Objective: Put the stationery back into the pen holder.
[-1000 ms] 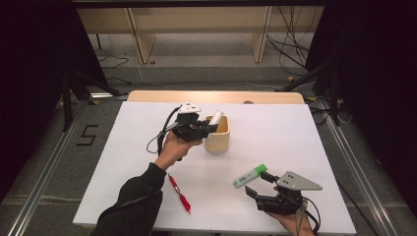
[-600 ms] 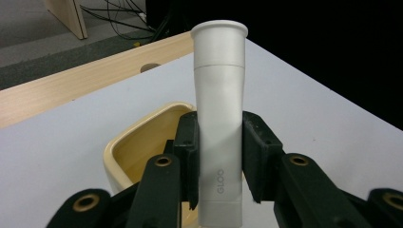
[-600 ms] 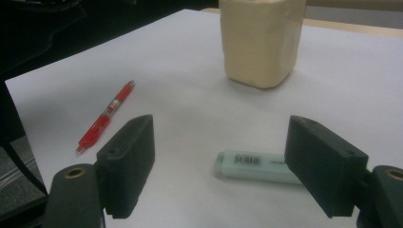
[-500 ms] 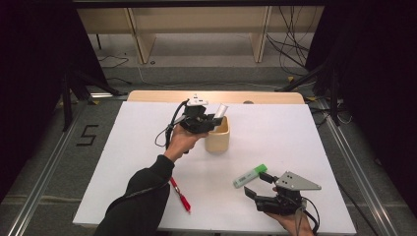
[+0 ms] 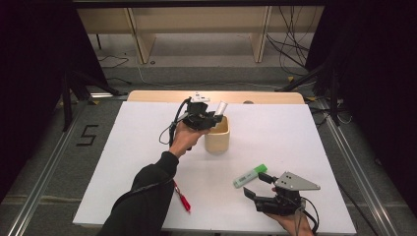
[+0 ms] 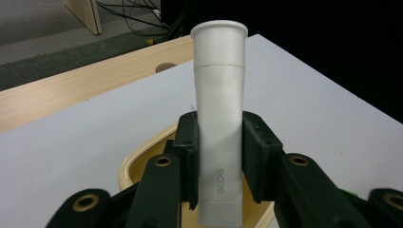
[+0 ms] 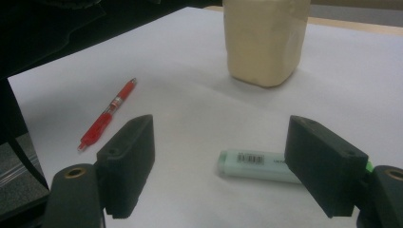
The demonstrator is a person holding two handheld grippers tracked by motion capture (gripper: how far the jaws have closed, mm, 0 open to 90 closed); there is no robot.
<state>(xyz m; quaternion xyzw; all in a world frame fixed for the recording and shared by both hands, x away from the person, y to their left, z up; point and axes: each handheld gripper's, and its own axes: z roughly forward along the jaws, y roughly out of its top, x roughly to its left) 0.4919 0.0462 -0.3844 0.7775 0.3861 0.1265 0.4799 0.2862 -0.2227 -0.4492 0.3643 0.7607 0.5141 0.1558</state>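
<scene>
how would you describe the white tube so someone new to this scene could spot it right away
Start at the white table and find the beige cup near its far middle. Just above the cup's rim, the left hand-held gripper clamps the glue stick. It is the sole plain white tube held in the air; the red pen and green highlighter lie flat.

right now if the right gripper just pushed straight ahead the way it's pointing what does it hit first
Most likely the green highlighter, lying on the white table just beyond the open right gripper, partly behind one jaw. Farther along stands the beige cup. Depth is hard to judge.
</scene>
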